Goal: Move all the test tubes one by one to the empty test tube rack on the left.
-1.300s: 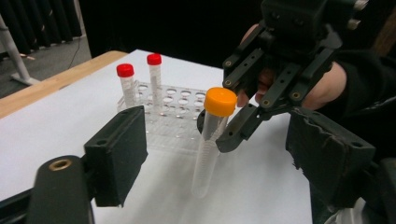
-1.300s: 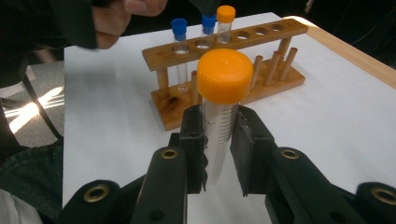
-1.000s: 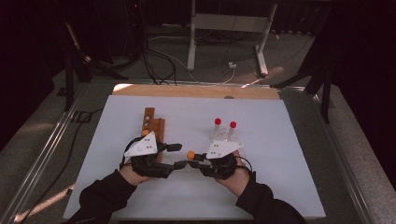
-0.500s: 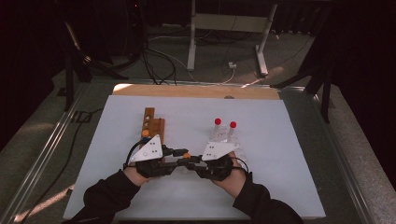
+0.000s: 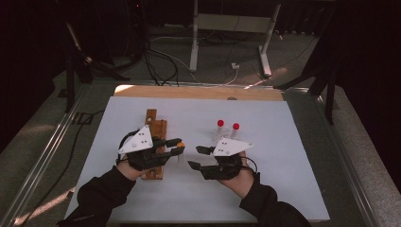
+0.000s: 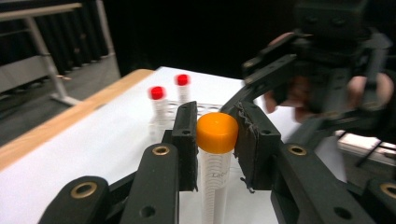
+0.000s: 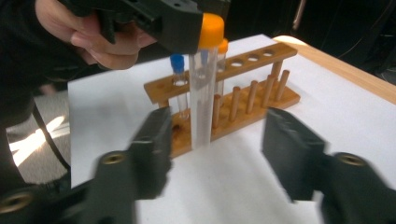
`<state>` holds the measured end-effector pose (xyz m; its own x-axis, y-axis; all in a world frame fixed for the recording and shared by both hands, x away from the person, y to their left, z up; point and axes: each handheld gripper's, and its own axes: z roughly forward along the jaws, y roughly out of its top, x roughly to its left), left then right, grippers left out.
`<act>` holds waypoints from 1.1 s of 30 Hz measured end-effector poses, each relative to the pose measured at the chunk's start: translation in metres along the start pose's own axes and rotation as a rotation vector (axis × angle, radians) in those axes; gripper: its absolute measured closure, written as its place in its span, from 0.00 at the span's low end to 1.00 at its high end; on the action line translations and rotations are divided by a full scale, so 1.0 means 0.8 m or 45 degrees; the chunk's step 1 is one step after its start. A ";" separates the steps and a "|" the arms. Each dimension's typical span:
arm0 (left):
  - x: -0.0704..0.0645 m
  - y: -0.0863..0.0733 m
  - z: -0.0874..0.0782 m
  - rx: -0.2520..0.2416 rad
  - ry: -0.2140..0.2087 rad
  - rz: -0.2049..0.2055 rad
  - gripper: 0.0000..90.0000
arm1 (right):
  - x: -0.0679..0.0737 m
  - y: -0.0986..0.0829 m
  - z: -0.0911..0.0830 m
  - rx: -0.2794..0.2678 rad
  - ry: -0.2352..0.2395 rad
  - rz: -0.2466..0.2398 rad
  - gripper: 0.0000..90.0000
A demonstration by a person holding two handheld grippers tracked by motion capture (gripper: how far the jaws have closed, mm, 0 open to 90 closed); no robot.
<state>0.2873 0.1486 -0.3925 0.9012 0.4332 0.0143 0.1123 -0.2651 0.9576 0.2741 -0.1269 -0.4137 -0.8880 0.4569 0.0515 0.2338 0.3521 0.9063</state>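
Left tongs (image 6: pixel 215 140) clamp tube (image 6: pixel 214 177) at its cap; right tongs (image 7: pixel 215 154) open. Slip risk: tube could swing, hit rack (image 7: pixel 224 93) at frame centre.

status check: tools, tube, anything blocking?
Left tool shut on orange-capped tube, held upright by its cap. Right tool open, apart from the tube. Wooden rack just behind the tube; nothing between them.
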 end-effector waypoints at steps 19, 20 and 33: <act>0.055 0.020 -0.028 -0.031 0.204 -0.043 0.80 | -0.001 -0.001 -0.026 -0.064 -0.033 0.043 0.00; 0.058 0.021 -0.029 -0.033 0.207 -0.051 0.80 | -0.001 -0.001 -0.027 -0.069 -0.039 0.046 0.00; 0.102 0.015 -0.041 -0.044 0.338 -0.092 0.80 | -0.001 -0.002 -0.028 -0.076 -0.022 0.034 0.00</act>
<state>0.3487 0.2093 -0.3705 0.7495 0.6618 0.0163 0.1538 -0.1980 0.9681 0.2652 -0.1461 -0.4055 -0.8749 0.4794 0.0690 0.2325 0.2907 0.9281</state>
